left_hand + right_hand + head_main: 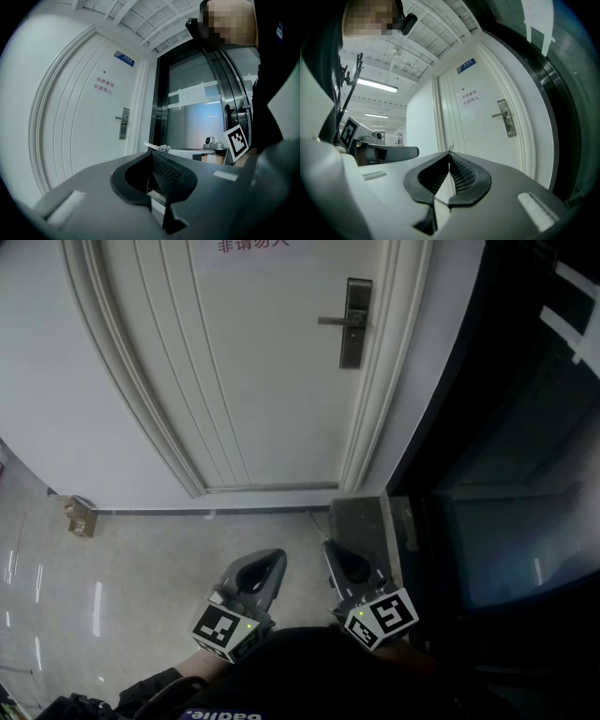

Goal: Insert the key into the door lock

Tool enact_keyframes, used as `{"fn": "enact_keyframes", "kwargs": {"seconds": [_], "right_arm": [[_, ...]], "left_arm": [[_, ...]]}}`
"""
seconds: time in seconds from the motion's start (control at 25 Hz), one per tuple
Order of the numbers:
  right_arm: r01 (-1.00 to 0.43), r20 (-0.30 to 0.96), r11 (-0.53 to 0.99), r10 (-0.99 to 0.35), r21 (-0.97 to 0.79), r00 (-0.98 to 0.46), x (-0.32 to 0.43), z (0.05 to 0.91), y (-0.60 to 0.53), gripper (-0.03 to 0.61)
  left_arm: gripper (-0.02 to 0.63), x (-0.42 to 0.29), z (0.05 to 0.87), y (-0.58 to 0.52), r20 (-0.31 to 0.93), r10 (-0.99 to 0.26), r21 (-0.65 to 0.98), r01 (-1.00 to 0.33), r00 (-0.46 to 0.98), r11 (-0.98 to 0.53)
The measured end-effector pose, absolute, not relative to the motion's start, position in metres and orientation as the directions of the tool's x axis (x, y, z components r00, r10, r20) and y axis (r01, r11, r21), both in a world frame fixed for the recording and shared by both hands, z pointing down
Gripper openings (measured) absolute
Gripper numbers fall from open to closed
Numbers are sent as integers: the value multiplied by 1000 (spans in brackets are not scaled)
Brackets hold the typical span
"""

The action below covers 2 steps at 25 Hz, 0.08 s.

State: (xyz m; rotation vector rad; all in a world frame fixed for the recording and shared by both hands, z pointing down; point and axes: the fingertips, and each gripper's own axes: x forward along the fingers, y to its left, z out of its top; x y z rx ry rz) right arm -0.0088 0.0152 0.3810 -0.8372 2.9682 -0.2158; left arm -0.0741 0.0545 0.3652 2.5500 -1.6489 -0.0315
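The white door (253, 362) stands ahead with a metal lock plate and lever handle (354, 322), also seen as the lock plate (123, 123) and the lock plate (505, 118). My right gripper (331, 545) is shut on a small silver key (155, 147), whose tip (450, 149) just shows past the pads. My left gripper (272, 557) is beside it, jaws together with nothing between them. Both point level at the door and stay well back from the lock.
A black-framed glass wall (506, 474) runs along the right of the door. A small brown box (80, 517) lies on the tiled floor at the wall's foot, left. The door carries red lettering (103, 86) and a blue plate (467, 65) above.
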Motion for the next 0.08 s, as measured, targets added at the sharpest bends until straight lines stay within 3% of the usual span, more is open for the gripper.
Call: {"fn": "enact_keyframes", "kwargs": {"seconds": [0.08], "right_arm": [[-518,-9,842,-525,-149,-851,-8,382,15,9]], "left_arm": [[15,-73,364,55,41,-910,102,-908,413,-407]]}}
